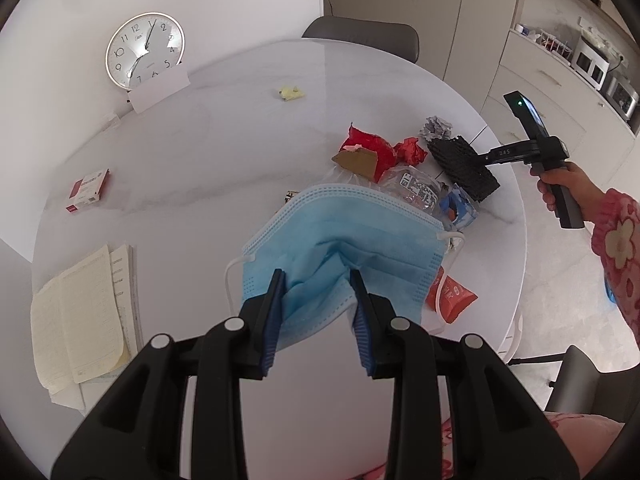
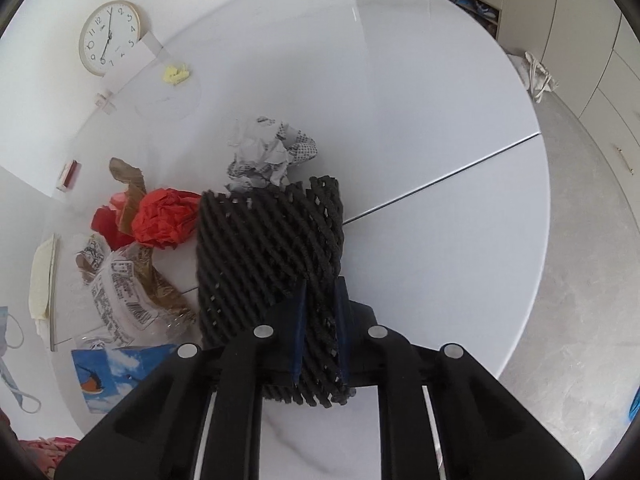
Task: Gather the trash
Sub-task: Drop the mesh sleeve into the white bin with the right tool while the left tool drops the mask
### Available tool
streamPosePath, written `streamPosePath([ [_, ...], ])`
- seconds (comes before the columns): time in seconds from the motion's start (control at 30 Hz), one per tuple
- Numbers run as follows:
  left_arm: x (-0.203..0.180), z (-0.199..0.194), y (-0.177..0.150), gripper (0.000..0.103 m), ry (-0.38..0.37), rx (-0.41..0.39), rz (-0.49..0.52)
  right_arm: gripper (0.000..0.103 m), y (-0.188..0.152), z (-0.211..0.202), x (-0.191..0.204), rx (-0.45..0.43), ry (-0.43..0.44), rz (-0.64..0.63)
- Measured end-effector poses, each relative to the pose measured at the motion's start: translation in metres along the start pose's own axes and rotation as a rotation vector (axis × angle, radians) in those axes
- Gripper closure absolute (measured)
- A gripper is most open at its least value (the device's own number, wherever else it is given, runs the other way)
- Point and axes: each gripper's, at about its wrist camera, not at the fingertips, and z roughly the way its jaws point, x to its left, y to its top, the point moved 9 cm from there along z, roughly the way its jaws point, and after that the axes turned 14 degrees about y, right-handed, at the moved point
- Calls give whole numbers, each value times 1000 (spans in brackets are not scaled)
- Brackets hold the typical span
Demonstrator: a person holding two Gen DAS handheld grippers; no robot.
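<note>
My left gripper (image 1: 318, 276) is shut on a blue face mask (image 1: 344, 236), which hangs bunched between the pads above the white round table (image 1: 224, 152). My right gripper (image 2: 320, 292) is shut on a black foam net sleeve (image 2: 268, 248); the left wrist view shows that sleeve (image 1: 464, 162) lifted at the table's right side. A heap of trash lies between them: red crumpled paper (image 2: 166, 218), a grey printed paper ball (image 2: 268, 152), a clear plastic wrapper (image 2: 124, 296), brown cardboard (image 1: 356, 160), a blue bird packet (image 2: 112, 372) and an orange sachet (image 1: 452, 296).
A yellow scrap (image 1: 291, 93) lies far back on the table. A wall clock (image 1: 145, 51) leans at the back left behind a white card. A red box (image 1: 88, 190) and cream papers (image 1: 80, 312) sit at the left. A grey chair (image 1: 360, 36) stands behind; cabinets at right.
</note>
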Motion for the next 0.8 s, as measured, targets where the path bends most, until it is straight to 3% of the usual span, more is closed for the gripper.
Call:
streamPosePath([
  [0.23,-24,-5,10,71,-65,-42,61,90,-36,-87,16,-159,-61,26],
  [0.37,-53,-10,16,71,-131,-65,109,90,-89,-151,35,-255,-106,54],
  [0.47,-81,-14,18,71,-182,-71,157,90,-140,-172,38,-279,-157,109],
  [0.57,-114,-20,18,71,-231,-74,216,89,-193,-167,17,-251,-213,201],
  [0.73,-171,-34,9,71,-294,-79,326,86,-264,-105,-29,-154,-220,387],
  [0.77,-185,-35,6,71,-300,-76,355,84,-277,-84,-43,-119,-223,421],
  [0.8,-197,-37,2,71,-306,-73,381,75,-286,-69,-53,-94,-226,444],
])
